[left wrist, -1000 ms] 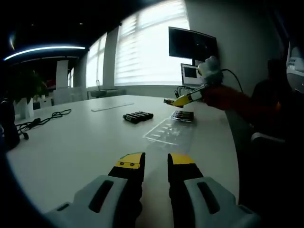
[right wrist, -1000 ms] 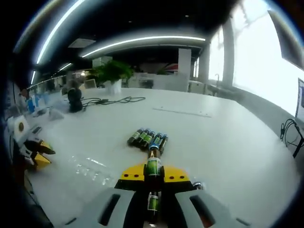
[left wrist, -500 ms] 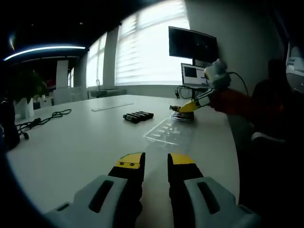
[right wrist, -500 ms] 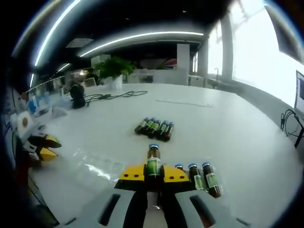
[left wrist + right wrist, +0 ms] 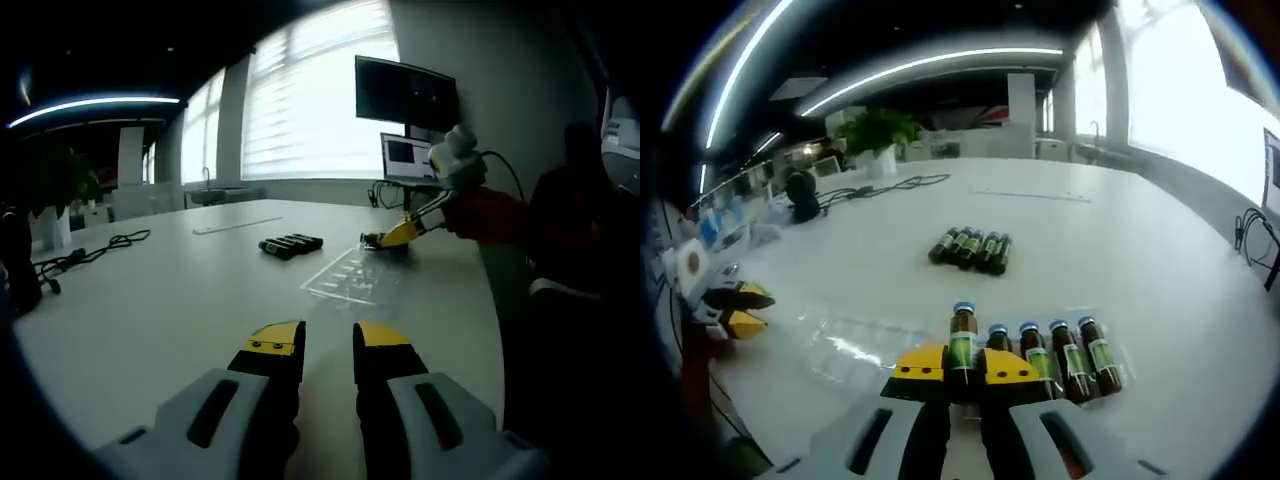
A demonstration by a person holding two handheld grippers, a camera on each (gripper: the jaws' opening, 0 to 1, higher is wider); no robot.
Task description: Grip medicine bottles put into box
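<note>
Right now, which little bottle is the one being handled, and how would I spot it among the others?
Look at the big white table, then at the yellow-tipped tongs at the bottom of the right gripper view. Beside them lies a row of four brown bottles with blue caps and green labels. The held bottle is the one pinched between the tongs, at the left end of that row.

The left gripper (image 5: 328, 338) hung low over the table, level, its yellow-tipped jaws parted with nothing between them. In the right gripper view it sat far off to the left (image 5: 740, 309), jaws apart. The right gripper (image 5: 962, 366) was clamped on a bottle (image 5: 962, 340), held upright between its jaws. In the left gripper view it pointed down (image 5: 392, 236), a red sleeve (image 5: 500, 218) behind it.
</note>
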